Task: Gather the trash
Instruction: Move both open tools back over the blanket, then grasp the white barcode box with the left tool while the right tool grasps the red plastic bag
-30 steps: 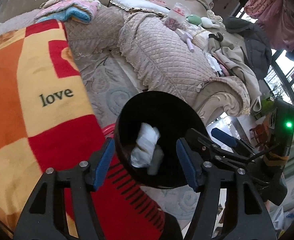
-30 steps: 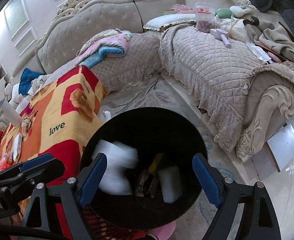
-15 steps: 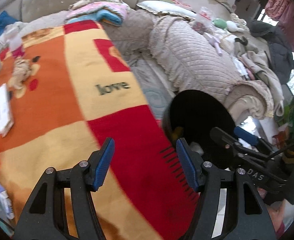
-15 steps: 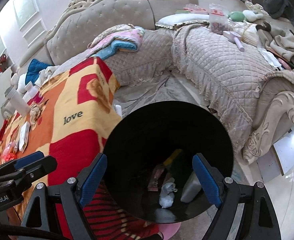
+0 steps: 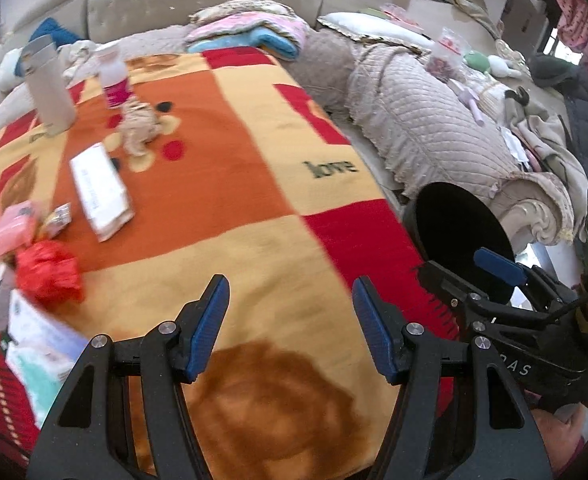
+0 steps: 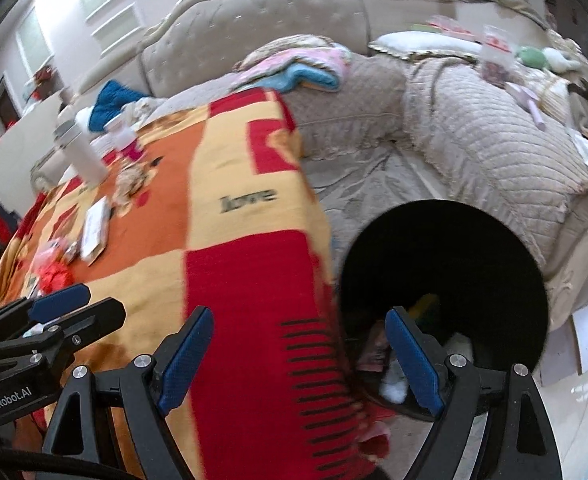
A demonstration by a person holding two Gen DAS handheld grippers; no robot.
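Observation:
A black round bin (image 6: pixel 445 280) stands on the floor beside the blanket-covered table; white tissue (image 6: pixel 397 380) and other scraps lie in its bottom. The bin also shows at the right of the left wrist view (image 5: pixel 457 232). My left gripper (image 5: pixel 290 326) is open and empty above the orange and yellow blanket (image 5: pixel 230 184). My right gripper (image 6: pixel 299 364) is open and empty over the blanket's edge, next to the bin. On the blanket lie a red crumpled wrapper (image 5: pixel 48 272), a white packet (image 5: pixel 100 190), a beige crumpled wad (image 5: pixel 140 130) and small wrappers (image 5: pixel 56 220).
A white tumbler (image 5: pixel 50 84) and a small pink-labelled bottle (image 5: pixel 114 76) stand at the blanket's far left. Papers (image 5: pixel 42 344) lie at the near left edge. A beige quilted sofa (image 5: pixel 425 120) with folded towels and clutter runs behind and to the right of the bin.
The tissue dropped into the bin. Both grippers have swung left, away from the bin and over the blanket; the left one now faces the trash on the table.

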